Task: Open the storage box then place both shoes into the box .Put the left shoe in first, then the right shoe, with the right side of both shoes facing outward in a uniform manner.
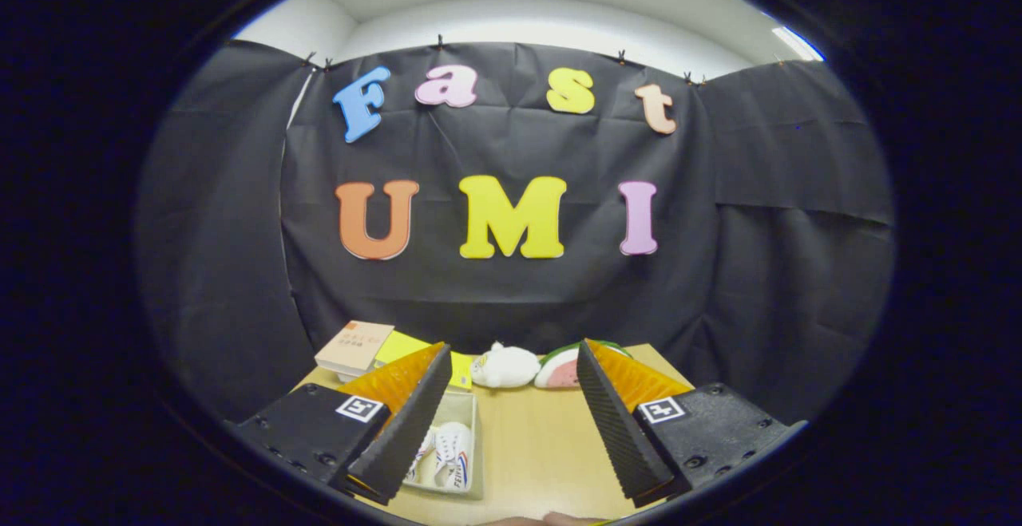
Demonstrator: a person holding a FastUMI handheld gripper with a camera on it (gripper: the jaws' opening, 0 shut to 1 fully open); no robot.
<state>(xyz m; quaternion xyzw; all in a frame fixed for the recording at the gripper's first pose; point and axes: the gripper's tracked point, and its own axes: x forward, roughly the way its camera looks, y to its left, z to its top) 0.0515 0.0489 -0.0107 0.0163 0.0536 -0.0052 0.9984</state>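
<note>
My gripper (512, 418) is open, held above the wooden table (543, 438) with nothing between its fingers. Below and just inside the left finger (411, 422) lies a clear storage box (463, 430). White shoes (449, 454) with coloured stripes lie inside it. The left finger hides part of the box. I cannot tell how many shoes are in it or how its lid stands.
At the table's far edge, against the black cloth wall, lie a book (355, 348), a yellow sheet (399, 345), a white plush toy (505, 366) and a watermelon-slice plush (561, 369). A fingertip (563, 519) shows at the near edge of the table.
</note>
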